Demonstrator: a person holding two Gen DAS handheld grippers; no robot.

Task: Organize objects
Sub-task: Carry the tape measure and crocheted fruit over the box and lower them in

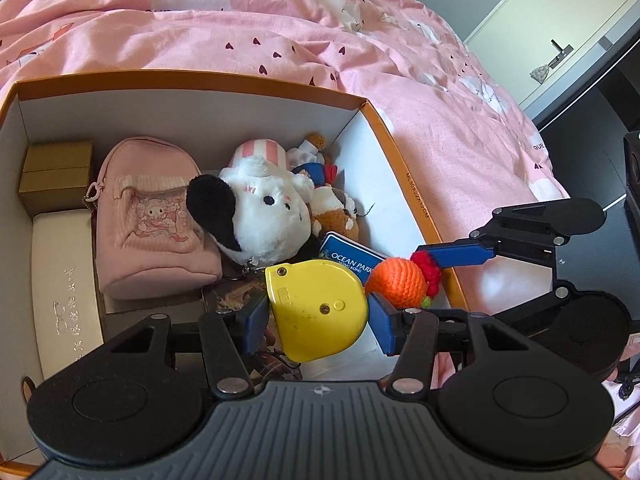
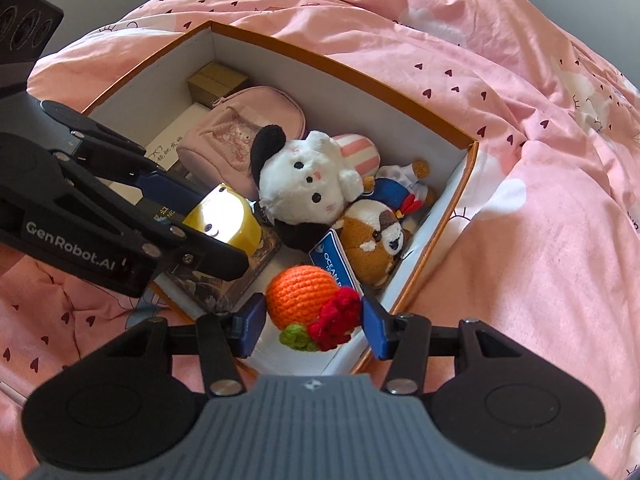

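A bed covered by a pink quilt [image 1: 280,36] printed with small dark hearts and white cloud shapes fills most of both views; its folds run across the upper half of the left wrist view and the whole right side of the right wrist view. At the upper right of the left wrist view stands a pale cabinet door [image 1: 560,36] with a dark handle, and dark floor shows below it.

On the quilt rests an open cardboard box [image 1: 192,80] with an orange rim and white inner walls, at centre left in the left wrist view. Along its left wall lies a long cream case [image 1: 64,276] with gold lettering, and a gold box [image 1: 56,176] sits in the far left corner. Beside them stands a pink pouch [image 1: 154,216]. Next comes a white plush with a black ear [image 1: 264,212], leaning against a brown plush [image 2: 372,240] and a small doll in blue [image 2: 394,190] by the right wall. A blue Ocean Park tag [image 1: 352,258] lies on the box floor in front of them.

The left gripper [image 1: 318,316] clamps a yellow rounded gadget [image 1: 316,308] over the near part of the box. The right gripper [image 2: 310,320] grips an orange crocheted fruit [image 2: 304,294] with a red flower, above the box's near right corner, close beside the yellow gadget.
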